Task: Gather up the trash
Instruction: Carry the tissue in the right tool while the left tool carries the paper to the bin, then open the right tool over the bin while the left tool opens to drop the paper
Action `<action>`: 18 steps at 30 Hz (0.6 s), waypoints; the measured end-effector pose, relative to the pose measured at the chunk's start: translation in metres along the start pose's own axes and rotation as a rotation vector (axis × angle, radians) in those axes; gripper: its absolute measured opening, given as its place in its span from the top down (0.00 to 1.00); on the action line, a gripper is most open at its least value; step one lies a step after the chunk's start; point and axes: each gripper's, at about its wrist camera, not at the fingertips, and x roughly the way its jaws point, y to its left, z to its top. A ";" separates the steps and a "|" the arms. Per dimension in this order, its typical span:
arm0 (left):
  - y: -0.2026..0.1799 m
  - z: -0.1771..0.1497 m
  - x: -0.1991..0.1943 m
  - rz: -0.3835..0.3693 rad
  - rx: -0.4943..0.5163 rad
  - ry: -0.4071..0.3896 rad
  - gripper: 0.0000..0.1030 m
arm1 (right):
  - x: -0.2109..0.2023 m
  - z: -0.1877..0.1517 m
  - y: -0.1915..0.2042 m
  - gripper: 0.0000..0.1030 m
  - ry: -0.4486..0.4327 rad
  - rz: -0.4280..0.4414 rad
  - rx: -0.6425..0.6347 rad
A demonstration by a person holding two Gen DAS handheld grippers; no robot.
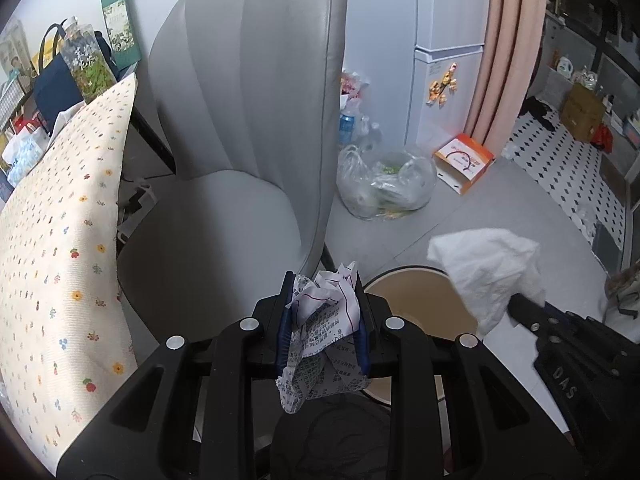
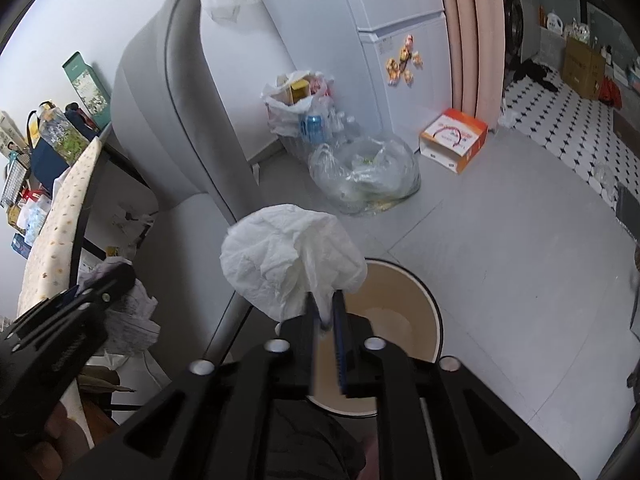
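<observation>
- We see a large grey armchair (image 1: 256,128) filling the middle of the left wrist view; its legs are hidden behind our left gripper, and a floral cushion (image 1: 64,240) cuts off its left side.
- A white fridge (image 2: 400,40) with magnets stands against the far wall beside a pink curtain (image 2: 468,32); the tops of both run out of frame.
- The round waste bin (image 2: 404,312), cream inside with a dark rim, sits on the grey floor just beside the chair. Its near rim is covered by both grippers, and we cannot make out what lies at the bottom.
- Two plastic bags wait by the fridge: a clear one (image 2: 368,176) with blurred contents, and a white one (image 2: 296,104) behind it holding a box and a blue can.
- An orange-and-white carton (image 2: 454,140) lies open on the floor.
- Our right gripper (image 2: 326,312) hangs over the bin with a crumpled white tissue (image 2: 288,256) between its fingers, which are slightly parted; whether the pads press it we cannot tell.
- Our left gripper (image 1: 324,316) pinches a crumpled printed paper (image 1: 324,328) firmly, beside the bin's rim.
</observation>
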 end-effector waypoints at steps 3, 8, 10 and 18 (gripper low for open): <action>-0.002 0.000 0.001 0.001 0.003 0.004 0.75 | -0.004 -0.001 -0.003 0.58 -0.020 -0.010 0.014; -0.014 0.001 -0.001 -0.013 0.031 0.000 0.75 | -0.016 -0.002 -0.011 0.58 -0.032 -0.006 0.039; -0.018 0.002 -0.001 -0.022 0.037 0.000 0.75 | -0.024 -0.003 -0.017 0.58 -0.043 -0.009 0.053; -0.053 0.007 -0.002 -0.089 0.071 0.009 0.75 | -0.054 -0.004 -0.047 0.58 -0.093 -0.046 0.114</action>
